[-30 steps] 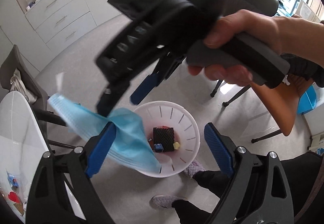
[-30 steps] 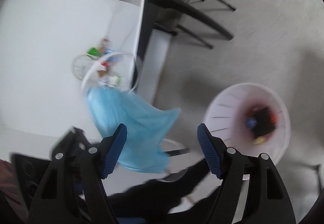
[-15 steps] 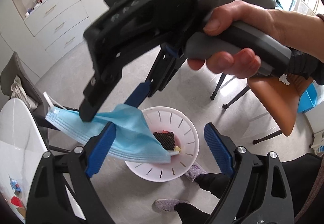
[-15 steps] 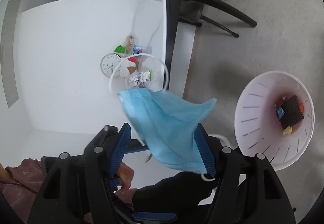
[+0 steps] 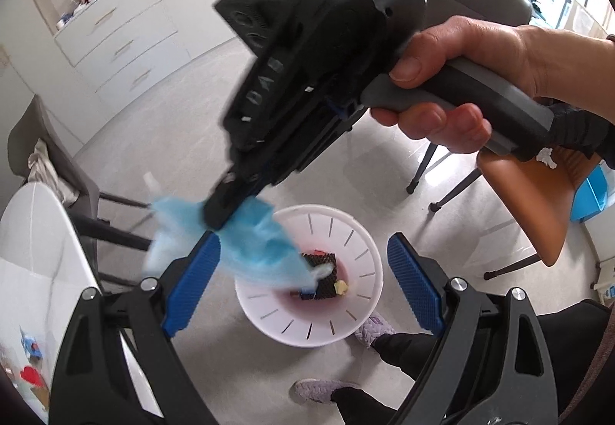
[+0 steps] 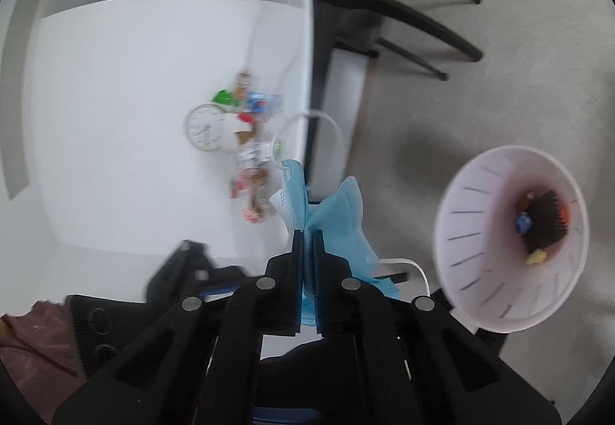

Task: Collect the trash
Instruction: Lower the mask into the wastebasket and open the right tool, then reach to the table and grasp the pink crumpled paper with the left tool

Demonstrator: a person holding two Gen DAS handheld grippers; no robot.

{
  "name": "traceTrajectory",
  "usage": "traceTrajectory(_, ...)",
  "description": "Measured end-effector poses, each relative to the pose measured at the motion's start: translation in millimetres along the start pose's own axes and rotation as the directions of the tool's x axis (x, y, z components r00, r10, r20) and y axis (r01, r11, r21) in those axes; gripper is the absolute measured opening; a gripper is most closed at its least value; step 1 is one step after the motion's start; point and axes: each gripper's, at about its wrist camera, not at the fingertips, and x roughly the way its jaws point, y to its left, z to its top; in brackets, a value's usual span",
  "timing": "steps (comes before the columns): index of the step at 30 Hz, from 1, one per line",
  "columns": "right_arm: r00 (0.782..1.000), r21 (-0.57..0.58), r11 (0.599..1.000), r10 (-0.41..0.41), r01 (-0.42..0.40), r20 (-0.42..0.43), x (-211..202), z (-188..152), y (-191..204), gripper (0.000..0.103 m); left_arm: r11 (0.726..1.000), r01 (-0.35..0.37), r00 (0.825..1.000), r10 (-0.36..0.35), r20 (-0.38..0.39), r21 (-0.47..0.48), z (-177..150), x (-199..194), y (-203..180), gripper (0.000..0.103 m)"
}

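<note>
With its jaws pressed together on a soft, pleated blue face mask (image 6: 338,217), the right hand-held gripper (image 6: 306,244) carries the limp fabric off the floor, above and just beside the white slotted bin (image 6: 480,233), probably so it can drop inside. Dark mesh and small scraps already lie in that bin. More wrappers (image 6: 250,156) wait on the glossy white tabletop (image 6: 115,98). Spread wide, the left hand-held gripper (image 5: 303,283) holds nothing above the bin.

Hand-held grippers I hold: two, left hand-held gripper (image 5: 303,267) and right hand-held gripper (image 6: 307,236)
Face masks (image 6: 338,217): one
Bins (image 6: 472,233): one
Clocks (image 6: 205,127) on my worktop (image 6: 115,98): one
Orange chairs (image 5: 526,194): one
</note>
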Motion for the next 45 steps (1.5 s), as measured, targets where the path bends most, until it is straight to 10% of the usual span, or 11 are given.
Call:
traceTrajectory(6,0.956,-0.042,0.956,-0.291,0.289,-0.038,43,-2,-44,0.006,0.984,-0.021,0.999,0.012,-0.053,-0.176,-28,-8,28,0.085)
traceTrajectory(11,0.822,-0.142,0.828,-0.558,0.542,-0.115,115,-18,-90,0.018,0.934,-0.045,0.996,0.016,-0.085,-0.354,-57,-20,56,0.089)
traceTrajectory(13,0.771,-0.191,0.78,-0.623,0.596,-0.135,135,-25,-98,0.05,0.908,-0.069,0.995,0.03,-0.1,-0.414,-68,-23,66,0.089)
traceTrajectory(16,0.699,-0.247,0.704,-0.704,0.666,-0.122,153,-35,-97,0.07,0.872,-0.109,0.991,0.056,-0.123,-0.478,-82,-28,79,0.089)
traceTrajectory(21,0.61,-0.296,0.584,-0.793,0.756,-0.006,140,-43,-45,0.085,0.826,-0.14,0.988,0.082,-0.129,-0.546,-98,-39,97,0.089)
traceTrajectory(27,0.55,-0.323,0.474,-0.807,0.819,0.213,95,-52,76,0.1,0.774,-0.167,0.986,0.134,-0.099,-0.611,-113,-75,122,0.091)
traceTrajectory(30,0.549,-0.327,0.457,-0.78,0.827,0.299,84,-54,135,0.1,0.735,-0.216,0.975,0.199,-0.099,-0.643,-128,-103,134,0.093)
traceTrajectory(35,0.615,-0.373,0.491,-0.672,0.787,0.412,101,-60,229,0.101,0.619,-0.325,0.934,0.327,-0.141,-0.715,-183,-157,162,0.095)
traceTrajectory(40,0.666,-0.455,0.495,-0.629,0.741,0.4,150,-66,258,0.101,0.468,-0.397,0.897,0.379,-0.227,-0.79,-262,-188,197,0.095)
traceTrajectory(45,0.679,-0.541,0.447,-0.635,0.712,0.368,207,-78,282,0.101,0.387,-0.435,0.881,0.37,-0.295,-0.813,-325,-193,219,0.095)
